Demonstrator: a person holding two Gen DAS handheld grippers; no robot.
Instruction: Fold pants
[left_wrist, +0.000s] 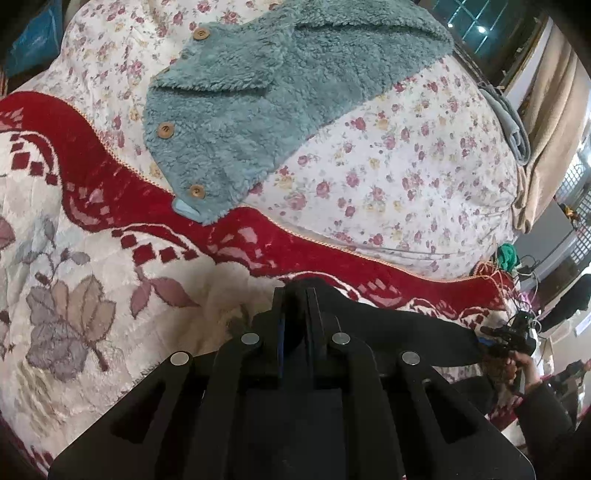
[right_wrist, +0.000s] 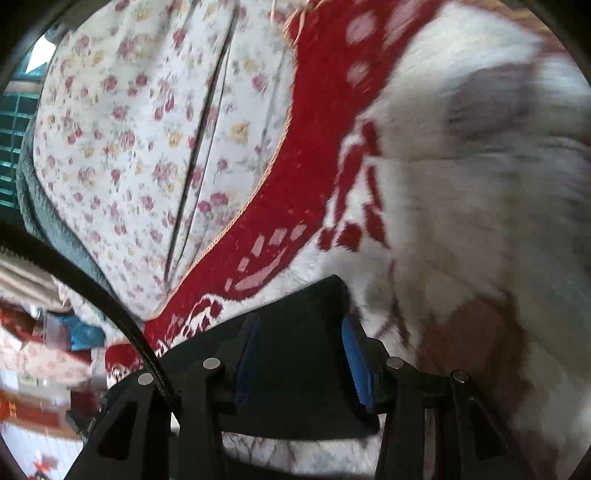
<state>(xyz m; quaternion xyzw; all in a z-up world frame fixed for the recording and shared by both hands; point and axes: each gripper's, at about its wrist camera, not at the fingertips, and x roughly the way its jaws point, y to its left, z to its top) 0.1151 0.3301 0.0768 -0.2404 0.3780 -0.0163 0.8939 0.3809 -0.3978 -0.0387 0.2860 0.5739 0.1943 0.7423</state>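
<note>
Left gripper (left_wrist: 306, 295) pinches black pants (left_wrist: 406, 332) over the blanket (left_wrist: 110, 295); the gripper hides its grip point. Right gripper (right_wrist: 301, 332) spread, pants between, contact blurred.

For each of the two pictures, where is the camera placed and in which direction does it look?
Left wrist view: on the left gripper, looking down over the bed at a teal fleece garment; the gripper is shut on the black pants, and a hand holds the right gripper.
Right wrist view: on the right gripper, looking down at the red-and-white blanket; black fabric lies between its blue pads.
Shared: pants, blanket, floral sheet.
</note>
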